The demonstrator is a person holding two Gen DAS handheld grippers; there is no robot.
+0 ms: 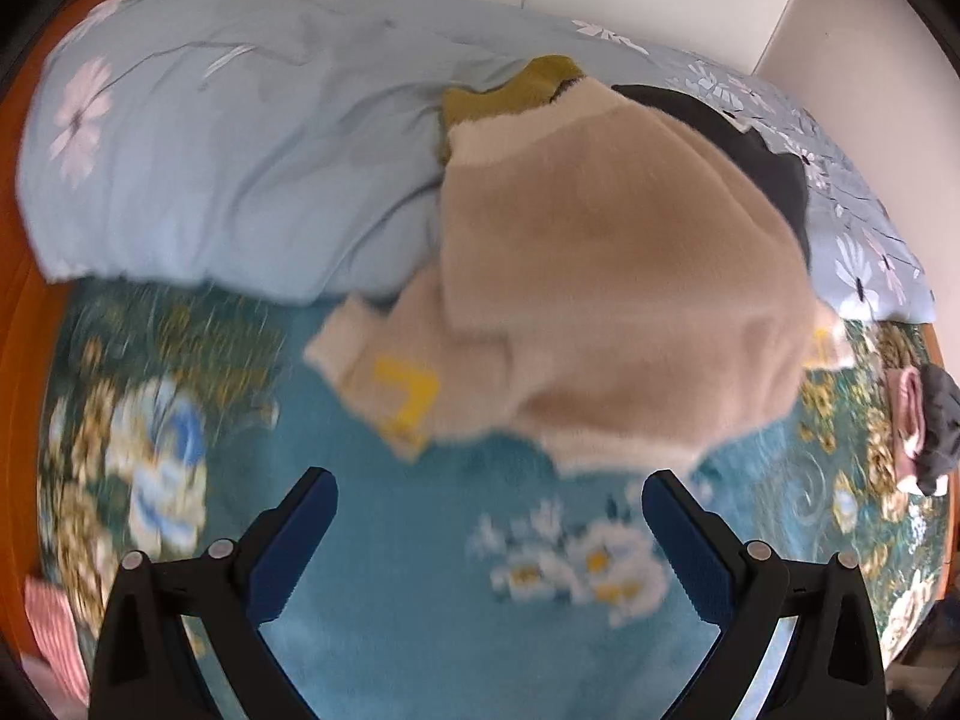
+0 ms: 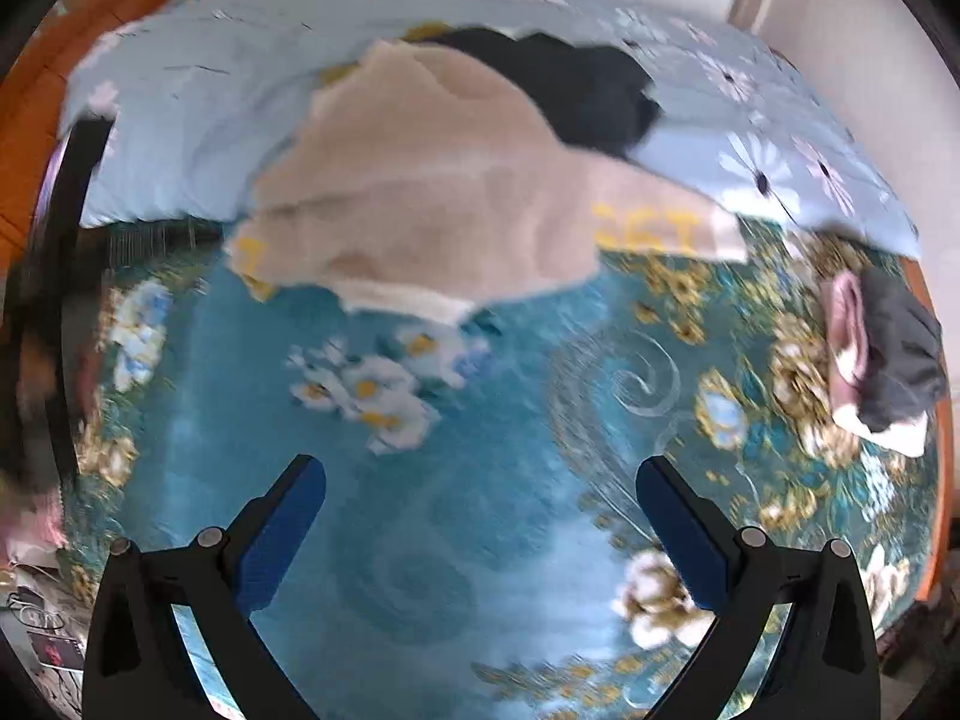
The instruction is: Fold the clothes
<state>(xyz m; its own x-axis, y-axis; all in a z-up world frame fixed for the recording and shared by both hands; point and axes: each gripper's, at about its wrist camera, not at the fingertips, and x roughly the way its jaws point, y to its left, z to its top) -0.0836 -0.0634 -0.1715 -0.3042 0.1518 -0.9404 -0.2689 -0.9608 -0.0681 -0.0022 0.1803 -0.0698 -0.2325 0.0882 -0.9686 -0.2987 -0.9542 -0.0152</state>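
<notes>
Both views are motion-blurred; fine detail is unreliable. Left wrist view, left to right: a striped pink cloth (image 1: 51, 630) is cut off at the lower-left edge. A puffy pale-blue floral duvet (image 1: 240, 138) fills the upper left. The left gripper (image 1: 489, 510) has its blue-padded fingers spread apart, empty, above the teal flowered bedspread (image 1: 420, 540). At centre lies a fuzzy beige sweater (image 1: 600, 276), crumpled, partly covering an olive garment (image 1: 510, 90) and a black garment (image 1: 750, 144). A pink-and-grey clothes pile (image 1: 924, 432) sits at the right edge. Right wrist view: the right gripper (image 2: 480, 498) is likewise spread and empty, the sweater in the upper centre.
</notes>
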